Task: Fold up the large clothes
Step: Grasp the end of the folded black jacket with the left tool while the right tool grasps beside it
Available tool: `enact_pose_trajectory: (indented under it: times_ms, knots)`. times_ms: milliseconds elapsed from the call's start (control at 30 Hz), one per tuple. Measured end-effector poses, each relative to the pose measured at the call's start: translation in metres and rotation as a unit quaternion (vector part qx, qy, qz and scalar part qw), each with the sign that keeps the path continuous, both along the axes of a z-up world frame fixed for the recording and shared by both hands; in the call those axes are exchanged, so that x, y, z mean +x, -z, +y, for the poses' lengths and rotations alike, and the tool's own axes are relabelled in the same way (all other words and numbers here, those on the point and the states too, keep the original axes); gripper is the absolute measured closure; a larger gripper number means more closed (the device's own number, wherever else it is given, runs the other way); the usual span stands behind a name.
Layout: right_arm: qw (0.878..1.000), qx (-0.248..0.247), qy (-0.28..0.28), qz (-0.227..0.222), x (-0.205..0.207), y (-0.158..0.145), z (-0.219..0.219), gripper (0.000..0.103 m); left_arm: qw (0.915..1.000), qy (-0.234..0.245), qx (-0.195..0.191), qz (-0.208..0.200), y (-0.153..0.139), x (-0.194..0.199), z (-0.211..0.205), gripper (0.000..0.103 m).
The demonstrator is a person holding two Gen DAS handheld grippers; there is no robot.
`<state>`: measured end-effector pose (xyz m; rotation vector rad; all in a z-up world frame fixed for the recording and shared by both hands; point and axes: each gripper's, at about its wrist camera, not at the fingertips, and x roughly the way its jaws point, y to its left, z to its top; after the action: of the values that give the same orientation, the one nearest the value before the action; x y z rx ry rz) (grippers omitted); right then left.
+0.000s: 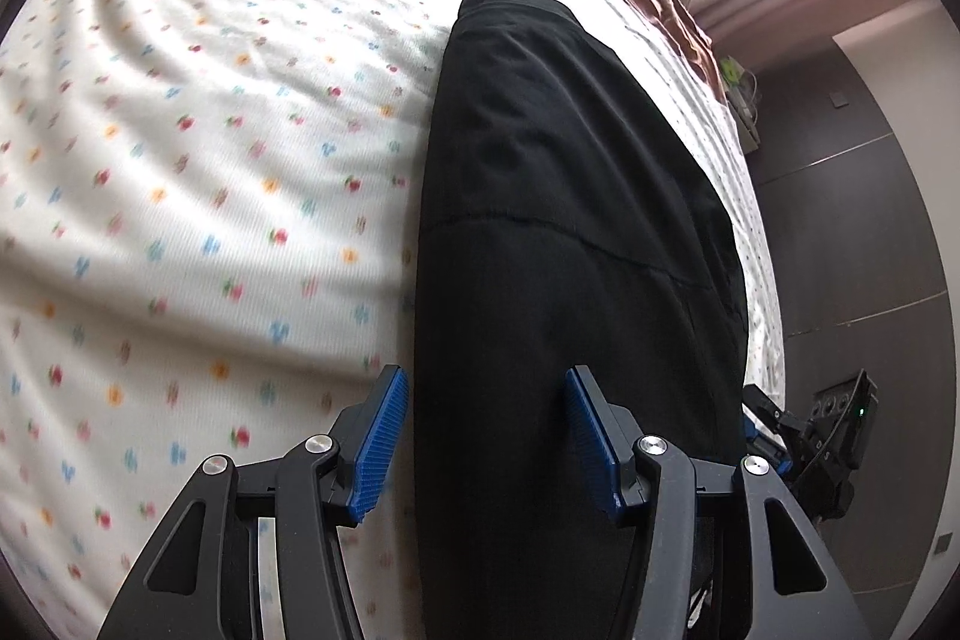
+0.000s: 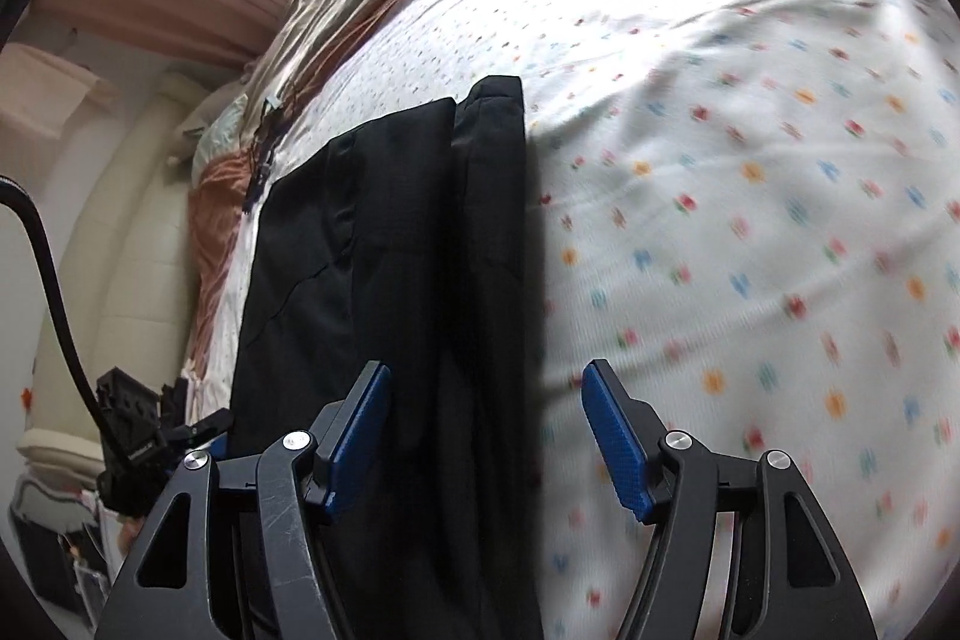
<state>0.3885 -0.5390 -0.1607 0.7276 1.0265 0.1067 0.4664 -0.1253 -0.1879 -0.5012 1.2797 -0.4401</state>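
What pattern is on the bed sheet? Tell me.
White sheet with small multicoloured flower-like dots; left wrist view.

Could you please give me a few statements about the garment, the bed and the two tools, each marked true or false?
1. The black garment lies on a dotted sheet. True.
2. The garment is spread out in a single flat layer. False: it is folded into a long strip.
3. The left tool is clamped on the cloth. False: its jaws stand apart.
4. The right tool is open. True.
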Motion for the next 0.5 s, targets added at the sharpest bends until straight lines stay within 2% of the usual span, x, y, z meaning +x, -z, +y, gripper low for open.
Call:
enact_pose_trajectory:
  times_ms: [100,367,500]
  knots:
    - [1.0,0.008,-0.013,0.005,0.016,0.004,-0.002,0.037,1.0,0.005,0.002,-0.003,0.002,0.014,-0.004,0.047]
    - [0.999,-0.009,-0.045,0.018,0.06,0.01,0.003,0.037,1.0,0.004,0.005,-0.006,0.009,0.05,-0.013,0.047]
    - [0.998,0.002,-0.06,0.02,0.073,0.015,0.008,0.037,0.9999,0.004,0.005,-0.012,0.014,0.064,-0.014,0.047]
